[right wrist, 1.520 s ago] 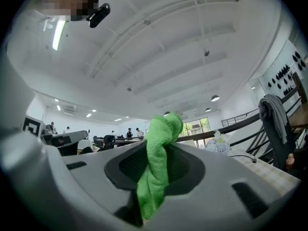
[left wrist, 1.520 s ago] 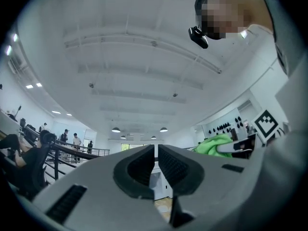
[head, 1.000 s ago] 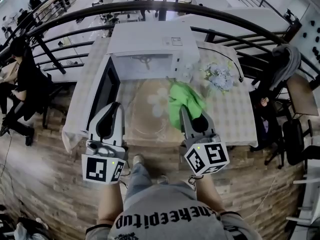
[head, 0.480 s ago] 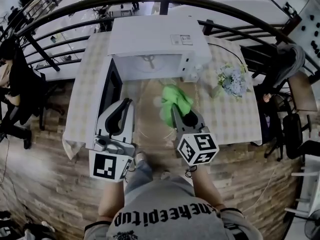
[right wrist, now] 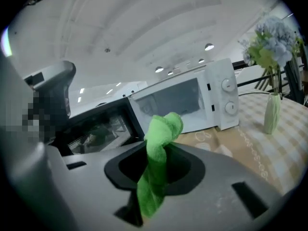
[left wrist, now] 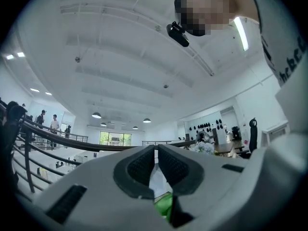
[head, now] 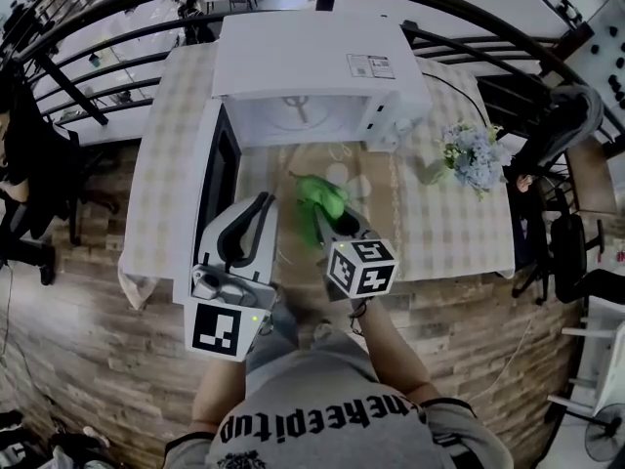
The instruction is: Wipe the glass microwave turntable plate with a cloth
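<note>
My right gripper is shut on a bright green cloth, which sticks up out of the jaws in the right gripper view. It hovers over the brown mat in front of the white microwave. My left gripper is just to its left, beside the open microwave door. Its pads stand almost together in the left gripper view, and I see nothing between them. The glass plate shows only as a faint curved rim on the mat between the two grippers.
A vase of pale flowers stands on the checked tablecloth at the right. The microwave cavity is open, with its dark door swung out to the left. A dark railing curves behind the table.
Both grippers have drawn closer together over the mat. The right one has carried the green cloth leftward, and the left one has shifted right, away from the door.
</note>
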`<action>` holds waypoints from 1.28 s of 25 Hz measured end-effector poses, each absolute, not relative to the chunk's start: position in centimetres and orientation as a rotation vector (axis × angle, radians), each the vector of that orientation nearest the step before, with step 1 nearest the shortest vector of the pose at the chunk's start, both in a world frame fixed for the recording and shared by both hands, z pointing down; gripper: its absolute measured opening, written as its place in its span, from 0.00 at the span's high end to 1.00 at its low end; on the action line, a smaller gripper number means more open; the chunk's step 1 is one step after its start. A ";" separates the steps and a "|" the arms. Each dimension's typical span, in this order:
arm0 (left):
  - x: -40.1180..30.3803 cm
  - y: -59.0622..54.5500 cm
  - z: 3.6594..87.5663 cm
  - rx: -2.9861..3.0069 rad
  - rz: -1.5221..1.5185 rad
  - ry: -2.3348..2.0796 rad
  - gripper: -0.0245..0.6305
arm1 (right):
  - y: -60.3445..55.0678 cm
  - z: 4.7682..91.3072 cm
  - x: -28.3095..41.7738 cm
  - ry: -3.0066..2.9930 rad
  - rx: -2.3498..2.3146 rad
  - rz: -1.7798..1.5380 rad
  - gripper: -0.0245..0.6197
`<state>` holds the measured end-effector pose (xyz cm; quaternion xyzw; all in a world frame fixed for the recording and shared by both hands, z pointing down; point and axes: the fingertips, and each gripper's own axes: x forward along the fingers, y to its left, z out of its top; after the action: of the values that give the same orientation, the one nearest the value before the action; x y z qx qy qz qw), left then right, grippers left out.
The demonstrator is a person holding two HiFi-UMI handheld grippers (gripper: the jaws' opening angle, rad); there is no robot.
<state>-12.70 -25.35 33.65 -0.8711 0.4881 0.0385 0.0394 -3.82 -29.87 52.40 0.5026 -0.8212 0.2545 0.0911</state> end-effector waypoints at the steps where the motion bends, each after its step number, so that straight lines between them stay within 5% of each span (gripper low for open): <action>1: -12.7 -25.4 33.8 -2.674 0.117 1.492 0.93 | -30.2 53.2 -4.3 -2.428 1.479 0.774 0.83; 19: -13.6 -26.2 35.0 -2.705 0.088 1.504 0.93 | -33.7 65.0 -11.6 -2.151 1.180 0.676 0.84; 32: -13.6 -25.7 34.6 -2.686 0.100 1.534 0.93 | -35.1 65.3 -3.8 -2.055 1.356 0.730 0.84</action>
<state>-13.61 -25.66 34.59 -0.8677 0.4955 0.0322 0.0236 -3.77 -35.09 65.34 0.5065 -0.7675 0.2728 0.2829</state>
